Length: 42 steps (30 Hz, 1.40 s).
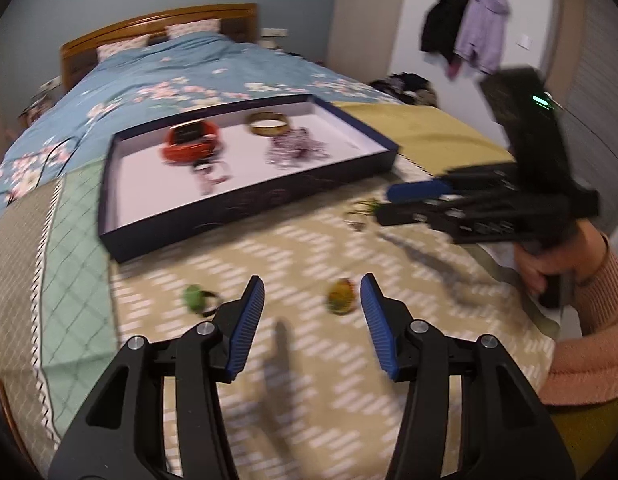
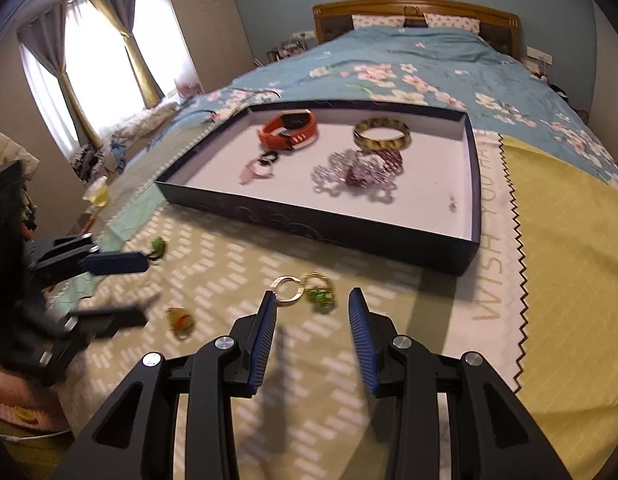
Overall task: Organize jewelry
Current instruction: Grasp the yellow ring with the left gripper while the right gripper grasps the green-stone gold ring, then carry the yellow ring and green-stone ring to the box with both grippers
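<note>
Navy tray [image 2: 389, 240] white inside; orange watch [image 2: 289, 130]; gold-black bangle [image 2: 382, 135]; purple-silver beads [image 2: 359, 172]; blue floral duvet [image 2: 389, 68]; beige mat [image 2: 213, 280] with white dashes.

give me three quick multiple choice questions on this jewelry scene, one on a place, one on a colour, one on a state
1. Where does the gold bangle lie?
A. inside the dark blue tray
B. on the patterned cloth
C. on a pillow

2. What colour is the watch strap in the tray?
A. white
B. orange-red
C. blue

3. How does the right gripper stand?
A. shut on a necklace
B. shut and empty
C. jaws apart, holding nothing

Answers: 1 A, the bangle sits within the tray walls. 2 B, the strap is plainly orange-red. 3 C, a gap shows between the blue pads, with the ring keychain on the cloth beyond them.
</note>
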Motion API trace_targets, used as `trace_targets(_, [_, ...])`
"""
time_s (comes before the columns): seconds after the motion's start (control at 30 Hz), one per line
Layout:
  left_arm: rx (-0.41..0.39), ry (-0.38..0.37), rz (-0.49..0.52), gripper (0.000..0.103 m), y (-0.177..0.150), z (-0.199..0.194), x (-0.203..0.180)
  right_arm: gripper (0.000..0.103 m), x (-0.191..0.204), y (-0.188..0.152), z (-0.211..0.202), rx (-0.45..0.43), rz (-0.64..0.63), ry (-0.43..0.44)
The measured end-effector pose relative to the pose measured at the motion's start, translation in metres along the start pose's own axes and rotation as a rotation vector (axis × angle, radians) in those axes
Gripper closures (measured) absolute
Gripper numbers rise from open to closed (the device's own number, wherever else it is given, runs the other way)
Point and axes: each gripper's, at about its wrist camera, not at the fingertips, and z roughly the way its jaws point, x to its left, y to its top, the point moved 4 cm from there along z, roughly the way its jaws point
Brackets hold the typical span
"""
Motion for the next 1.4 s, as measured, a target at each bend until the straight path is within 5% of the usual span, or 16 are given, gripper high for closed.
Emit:
trace_targets(0.17, [0.041,-0.021,0.03,0.054,0.001,0.013,-0.015,0.073,-0.002,0.007,0.01,0.017,-0.023,-0.015])
trace_targets(0.43, [0.107,-0.047,-0.016,0.074,-0.004,0.03,-0.01,0.09,-0.004,0.008,0.012,0.021,-0.03,-0.009])
trace_targets(0.6, [0.11,-0.052,-0.043,0.088,-0.003,0.032,-0.003,0.092,-0.003,0.007,0.011,0.022,-0.038,0.002])
trace_targets(1.4, [0.021,-0.02,-0.075,0.09,0.014,0.013,0.009,0.092,-0.006,0.017,-0.018,-0.095,0.017,0.058])
